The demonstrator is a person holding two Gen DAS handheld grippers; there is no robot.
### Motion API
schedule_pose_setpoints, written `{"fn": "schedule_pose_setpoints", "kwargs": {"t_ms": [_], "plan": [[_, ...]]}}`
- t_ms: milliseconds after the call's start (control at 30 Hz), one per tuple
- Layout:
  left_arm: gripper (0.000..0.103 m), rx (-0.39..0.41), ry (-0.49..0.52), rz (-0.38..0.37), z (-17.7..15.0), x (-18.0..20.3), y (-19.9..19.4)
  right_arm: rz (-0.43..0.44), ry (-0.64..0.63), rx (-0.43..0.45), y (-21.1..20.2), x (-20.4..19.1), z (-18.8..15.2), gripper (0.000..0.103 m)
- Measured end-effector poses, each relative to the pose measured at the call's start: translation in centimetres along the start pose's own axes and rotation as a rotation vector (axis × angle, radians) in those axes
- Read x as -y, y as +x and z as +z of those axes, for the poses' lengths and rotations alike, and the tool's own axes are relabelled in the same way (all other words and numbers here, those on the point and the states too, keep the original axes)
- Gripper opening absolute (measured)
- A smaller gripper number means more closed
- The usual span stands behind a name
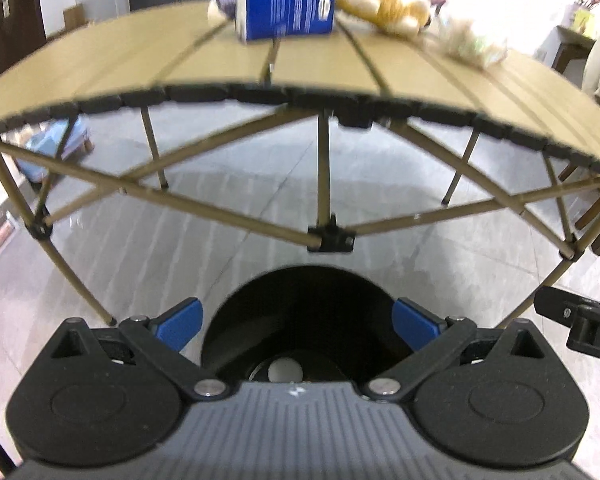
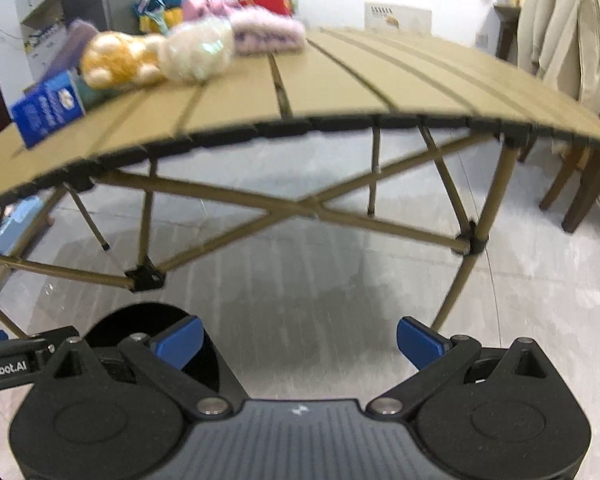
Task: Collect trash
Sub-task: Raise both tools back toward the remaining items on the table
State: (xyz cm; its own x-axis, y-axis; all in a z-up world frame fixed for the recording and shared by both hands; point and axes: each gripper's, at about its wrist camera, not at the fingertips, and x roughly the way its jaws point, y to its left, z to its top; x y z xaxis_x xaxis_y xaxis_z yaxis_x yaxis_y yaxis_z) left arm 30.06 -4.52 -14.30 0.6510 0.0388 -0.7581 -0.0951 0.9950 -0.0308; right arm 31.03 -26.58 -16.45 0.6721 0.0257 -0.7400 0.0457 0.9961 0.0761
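Blue carton [image 1: 286, 4] lies on tan slatted table [image 1: 220, 68], beside yellow plush toy [image 1: 384, 0]. Black bin [image 1: 300, 316] on floor under left gripper [image 1: 298, 324]. Both grippers, right gripper [image 2: 298, 342] included, spread wide, empty.

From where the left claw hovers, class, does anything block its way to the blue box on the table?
Nothing visible blocks it. The left claw is open and empty above the black bin, below the table edge. The blue box stands ahead, with bare tabletop before it.
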Motion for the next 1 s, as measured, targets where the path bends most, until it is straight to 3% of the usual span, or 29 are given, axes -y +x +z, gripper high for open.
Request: {"fn": "schedule_pose_setpoints", "kwargs": {"t_ms": [400,767,1000], "plan": [[0.103,0.236,0.003,0.013,1.2,-1.8,-5.6,0.088,-0.025,0.194,-4.8,-1.2,1.6,0.103],[0.103,0.335,-0.041,0.023,3.6,-4.5,-8.3,0.141,-0.084,0.393,-7.4,-3.8,3.8,0.103],[0.103,0.364,-0.05,0.027,6.0,-5.5,-8.1,0.159,-0.115,0.46,-7.1,-6.4,5.5,0.103]]}}
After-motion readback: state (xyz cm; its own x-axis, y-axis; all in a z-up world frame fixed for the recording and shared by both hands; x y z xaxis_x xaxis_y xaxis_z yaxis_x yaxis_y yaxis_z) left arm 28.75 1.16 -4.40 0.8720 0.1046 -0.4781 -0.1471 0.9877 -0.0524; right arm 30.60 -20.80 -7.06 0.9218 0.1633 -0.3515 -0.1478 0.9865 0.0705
